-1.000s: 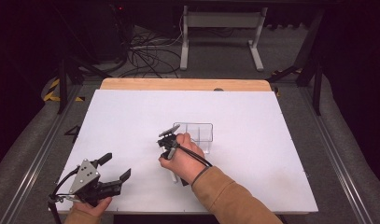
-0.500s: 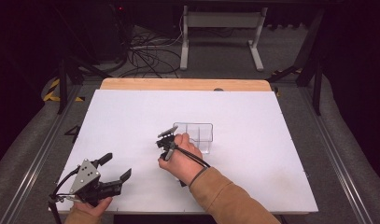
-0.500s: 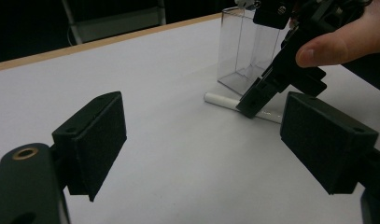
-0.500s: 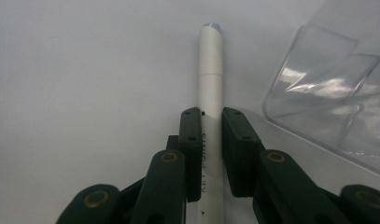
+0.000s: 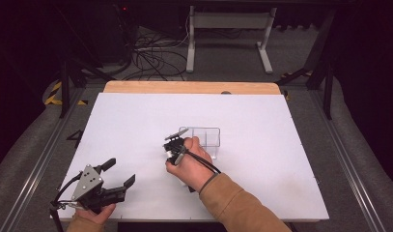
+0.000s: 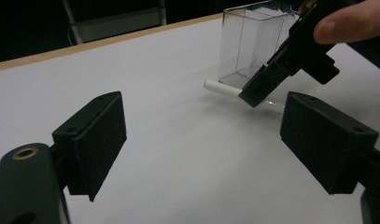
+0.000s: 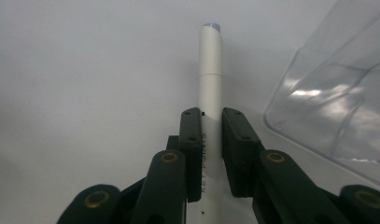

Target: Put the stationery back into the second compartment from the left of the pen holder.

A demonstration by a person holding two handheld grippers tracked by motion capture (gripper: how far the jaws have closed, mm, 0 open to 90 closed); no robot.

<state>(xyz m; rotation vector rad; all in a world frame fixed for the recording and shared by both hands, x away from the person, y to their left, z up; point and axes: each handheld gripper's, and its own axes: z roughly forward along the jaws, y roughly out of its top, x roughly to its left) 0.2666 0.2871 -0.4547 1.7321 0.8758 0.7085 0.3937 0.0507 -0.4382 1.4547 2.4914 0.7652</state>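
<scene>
Two grippers are in your hands at the white table point(image 5: 290, 145). Your right gripper point(image 7: 211, 140) has just been closing its jaws, and they now clamp a white pen point(image 7: 210, 79) by its barrel, with the capped end sticking out ahead. The pen lies low on the table just beside the clear plastic box point(image 5: 203, 137), near the table's middle; in the left gripper view its tip point(image 6: 215, 87) pokes out past your right gripper point(image 6: 290, 65). Your left gripper point(image 5: 114, 178) rests at the table's near left corner, jaws spread wide with nothing between them.
</scene>
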